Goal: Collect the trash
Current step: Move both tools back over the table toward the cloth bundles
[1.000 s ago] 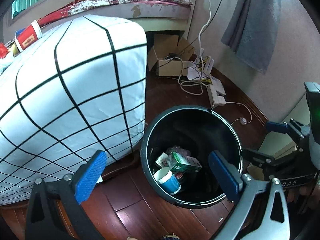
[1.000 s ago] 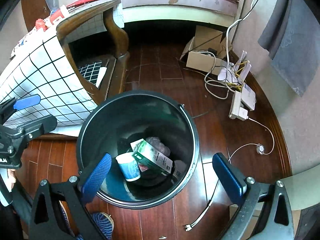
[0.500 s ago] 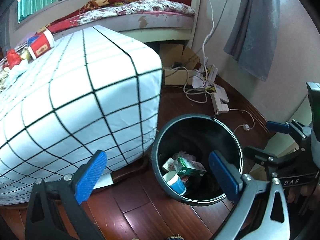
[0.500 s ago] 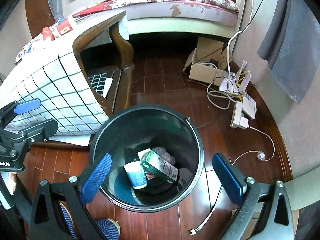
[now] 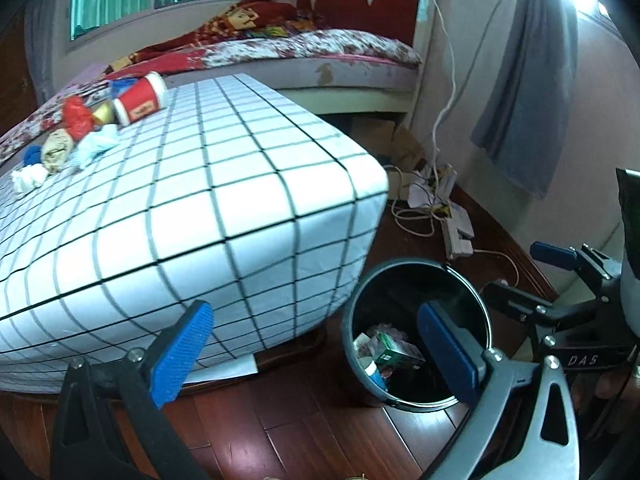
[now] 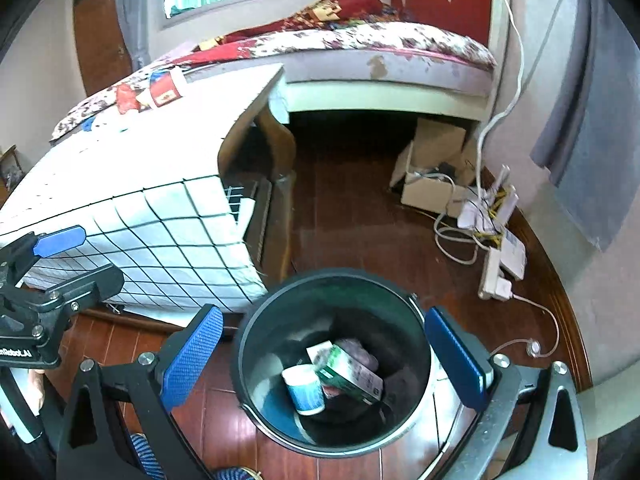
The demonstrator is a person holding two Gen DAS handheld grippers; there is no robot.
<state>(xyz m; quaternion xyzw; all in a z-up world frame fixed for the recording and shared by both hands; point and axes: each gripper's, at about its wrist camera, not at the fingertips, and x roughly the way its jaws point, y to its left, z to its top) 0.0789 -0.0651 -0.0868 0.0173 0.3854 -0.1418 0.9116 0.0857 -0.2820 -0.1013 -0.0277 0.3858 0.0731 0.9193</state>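
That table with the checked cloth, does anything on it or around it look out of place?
Yes. Litter sits at the far end of the checked tablecloth: a red paper cup lying on its side, a red wrapper and crumpled tissues. On the floor by the wall, tangled cables spill around a power strip.

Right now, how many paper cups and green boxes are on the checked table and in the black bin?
Paper cups: 2 (red paper cup on white checked table; blue-and-white paper cup in round black bin)
Green cardboard box: 1, in bin
Total: 3
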